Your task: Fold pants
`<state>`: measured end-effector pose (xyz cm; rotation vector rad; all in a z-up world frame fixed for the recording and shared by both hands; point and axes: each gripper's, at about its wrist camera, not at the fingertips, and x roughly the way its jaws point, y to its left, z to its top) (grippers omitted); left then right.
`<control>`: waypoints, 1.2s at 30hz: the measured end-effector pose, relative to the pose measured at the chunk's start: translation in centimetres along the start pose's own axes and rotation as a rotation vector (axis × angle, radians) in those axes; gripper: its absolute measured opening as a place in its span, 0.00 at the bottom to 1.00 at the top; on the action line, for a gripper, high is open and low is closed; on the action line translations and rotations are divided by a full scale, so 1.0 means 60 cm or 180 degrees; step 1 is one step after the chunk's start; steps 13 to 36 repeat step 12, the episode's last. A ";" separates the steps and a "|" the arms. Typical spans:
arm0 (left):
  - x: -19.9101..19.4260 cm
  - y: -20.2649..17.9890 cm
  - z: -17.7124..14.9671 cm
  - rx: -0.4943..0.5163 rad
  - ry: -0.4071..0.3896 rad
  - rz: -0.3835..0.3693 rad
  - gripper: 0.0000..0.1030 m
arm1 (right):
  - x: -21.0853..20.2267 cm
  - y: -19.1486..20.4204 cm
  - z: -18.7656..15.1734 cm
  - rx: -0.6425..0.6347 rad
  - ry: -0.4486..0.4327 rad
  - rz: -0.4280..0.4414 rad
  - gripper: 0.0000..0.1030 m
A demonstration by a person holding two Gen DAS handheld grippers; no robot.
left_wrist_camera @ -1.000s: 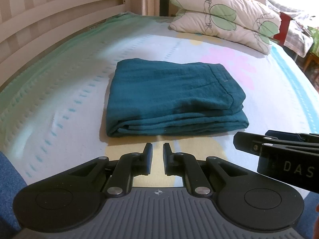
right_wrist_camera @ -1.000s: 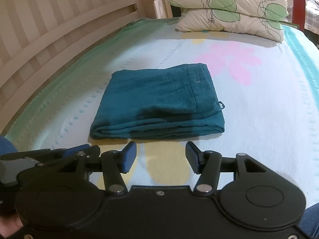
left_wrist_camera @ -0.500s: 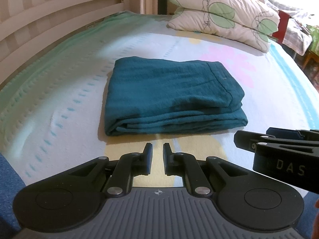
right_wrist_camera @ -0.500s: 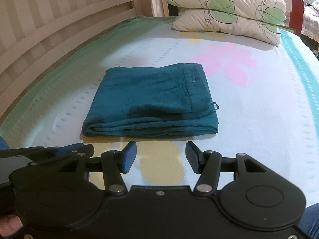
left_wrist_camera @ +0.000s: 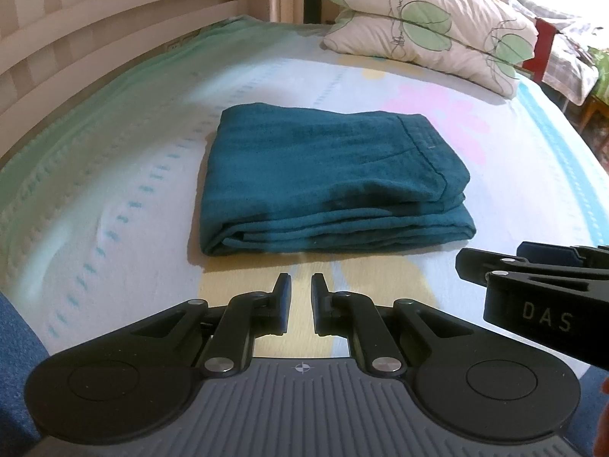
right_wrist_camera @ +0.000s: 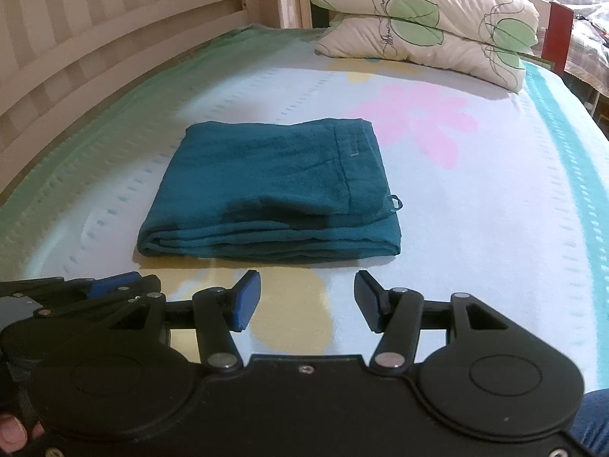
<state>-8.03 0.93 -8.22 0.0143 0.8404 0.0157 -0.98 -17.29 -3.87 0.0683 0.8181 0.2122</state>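
Observation:
Teal pants (left_wrist_camera: 327, 179) lie folded into a neat rectangle on the bed, also in the right wrist view (right_wrist_camera: 274, 194), with the stacked fold edges facing me. My left gripper (left_wrist_camera: 301, 285) hovers just short of that near edge. Its jaws are almost together with a slim gap and hold nothing. My right gripper (right_wrist_camera: 307, 285) stands open and empty, also just short of the near edge, toward the pants' right half. Neither gripper touches the cloth. A small loop (right_wrist_camera: 396, 202) sticks out at the pants' right side.
The bed sheet (left_wrist_camera: 514, 198) is pale with pink and yellow flower prints. Two leaf-patterned pillows (right_wrist_camera: 430, 23) are stacked at the far end. A slatted wooden rail (left_wrist_camera: 95, 53) runs along the left. More furniture and bedding stand beyond the right edge.
The right wrist view has swung slightly, so the pants sit a little further left in it. The left gripper and both jaw openings look unchanged.

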 end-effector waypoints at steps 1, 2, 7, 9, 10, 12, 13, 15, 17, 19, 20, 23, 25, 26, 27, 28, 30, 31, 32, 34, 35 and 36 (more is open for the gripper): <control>0.000 0.000 0.000 0.0001 -0.0002 -0.0004 0.11 | 0.000 0.000 0.000 -0.0003 0.0002 -0.0005 0.59; 0.000 0.001 0.000 0.0001 -0.0007 -0.0009 0.11 | 0.000 0.000 0.000 -0.0006 0.0005 -0.0006 0.59; 0.000 0.000 -0.001 -0.0011 -0.0031 -0.0017 0.11 | 0.001 -0.001 0.000 -0.0013 0.0017 -0.0017 0.59; 0.000 0.000 -0.001 -0.0031 -0.0039 -0.0005 0.11 | 0.001 -0.001 0.000 -0.0013 0.0018 -0.0017 0.59; 0.000 0.000 -0.001 -0.0040 -0.0038 -0.0001 0.11 | 0.001 -0.001 0.000 -0.0014 0.0019 -0.0016 0.59; 0.002 -0.001 0.000 -0.0052 -0.0010 -0.0018 0.11 | 0.002 -0.001 0.000 -0.0006 0.0022 -0.0023 0.59; 0.002 -0.001 0.000 -0.0052 -0.0010 -0.0018 0.11 | 0.002 -0.001 0.000 -0.0006 0.0022 -0.0023 0.59; 0.002 -0.001 0.000 -0.0052 -0.0010 -0.0018 0.11 | 0.002 -0.001 0.000 -0.0006 0.0022 -0.0023 0.59; 0.002 -0.001 0.000 -0.0052 -0.0010 -0.0018 0.11 | 0.002 -0.001 0.000 -0.0006 0.0022 -0.0023 0.59; 0.002 -0.001 0.000 -0.0052 -0.0010 -0.0018 0.11 | 0.002 -0.001 0.000 -0.0006 0.0022 -0.0023 0.59; 0.002 -0.001 0.000 -0.0052 -0.0010 -0.0018 0.11 | 0.002 -0.001 0.000 -0.0006 0.0022 -0.0023 0.59; 0.002 -0.001 0.000 -0.0052 -0.0010 -0.0018 0.11 | 0.002 -0.001 0.000 -0.0006 0.0022 -0.0023 0.59; 0.002 -0.001 0.000 -0.0052 -0.0010 -0.0018 0.11 | 0.002 -0.001 0.000 -0.0006 0.0022 -0.0023 0.59; 0.002 -0.001 0.000 -0.0052 -0.0010 -0.0018 0.11 | 0.002 -0.001 0.000 -0.0006 0.0022 -0.0023 0.59; 0.002 -0.001 0.000 -0.0052 -0.0010 -0.0018 0.11 | 0.002 -0.001 0.000 -0.0006 0.0022 -0.0023 0.59; 0.002 -0.001 0.000 -0.0052 -0.0010 -0.0018 0.11 | 0.002 -0.001 0.000 -0.0006 0.0022 -0.0023 0.59; 0.002 -0.001 0.000 -0.0052 -0.0010 -0.0018 0.11 | 0.002 -0.001 0.000 -0.0006 0.0022 -0.0023 0.59; 0.002 -0.001 0.000 -0.0052 -0.0010 -0.0018 0.11 | 0.002 -0.001 0.000 -0.0006 0.0022 -0.0023 0.59; 0.002 -0.001 0.000 -0.0052 -0.0010 -0.0018 0.11 | 0.002 -0.001 0.000 -0.0006 0.0022 -0.0023 0.59; 0.002 -0.001 0.000 -0.0052 -0.0010 -0.0018 0.11 | 0.002 -0.001 0.000 -0.0006 0.0022 -0.0023 0.59; 0.002 -0.001 0.000 -0.0052 -0.0010 -0.0018 0.11 | 0.002 -0.001 0.000 -0.0006 0.0022 -0.0023 0.59; 0.002 -0.001 0.000 -0.0052 -0.0010 -0.0018 0.11 | 0.002 -0.001 0.000 -0.0006 0.0022 -0.0023 0.59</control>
